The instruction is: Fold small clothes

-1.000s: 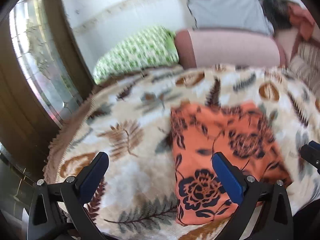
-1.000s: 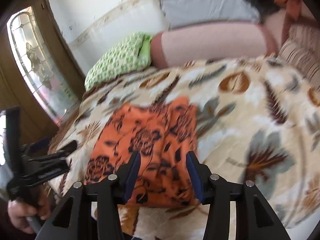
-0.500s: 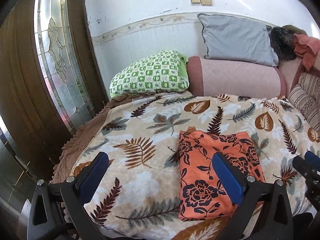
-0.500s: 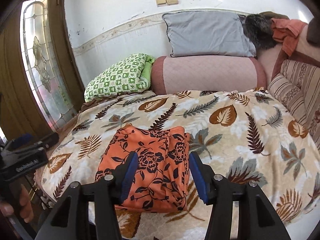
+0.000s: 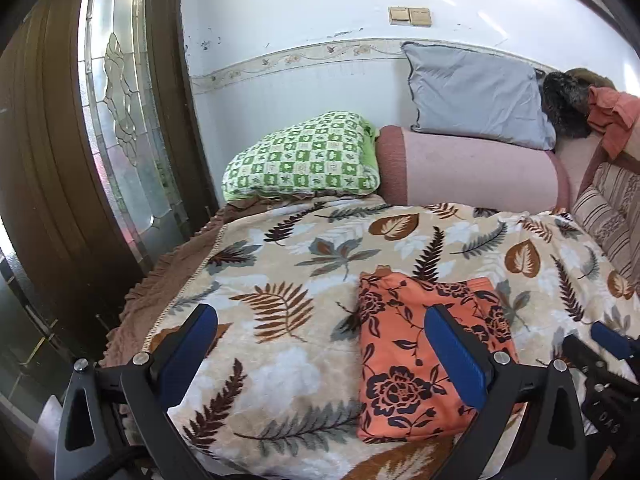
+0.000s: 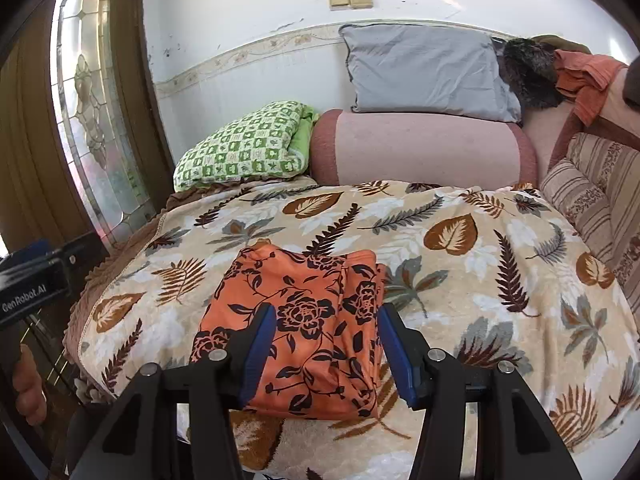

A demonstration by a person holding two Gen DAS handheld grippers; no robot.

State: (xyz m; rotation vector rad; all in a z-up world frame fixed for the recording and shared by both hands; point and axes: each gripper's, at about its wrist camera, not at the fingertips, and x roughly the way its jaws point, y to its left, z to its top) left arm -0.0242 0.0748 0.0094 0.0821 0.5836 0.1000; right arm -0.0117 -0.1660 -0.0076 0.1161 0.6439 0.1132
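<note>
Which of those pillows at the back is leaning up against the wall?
The plain grey pillow, propped upright on the pink bolster; the green-and-white checked pillow lies flat beside it.

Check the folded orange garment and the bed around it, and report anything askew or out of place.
Nothing much stands out. The orange floral garment lies folded on the leaf-print blanket, with one small corner poking out at its far left edge. Both grippers are open, clear of it.

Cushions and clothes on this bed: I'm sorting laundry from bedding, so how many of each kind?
Folded orange flowered garment: 1
Pillows, green checked and grey: 2
Pink bolster: 1
Striped cushion: 1
Loose orange cloth: 1
Leaf blanket: 1
Total: 7
</note>
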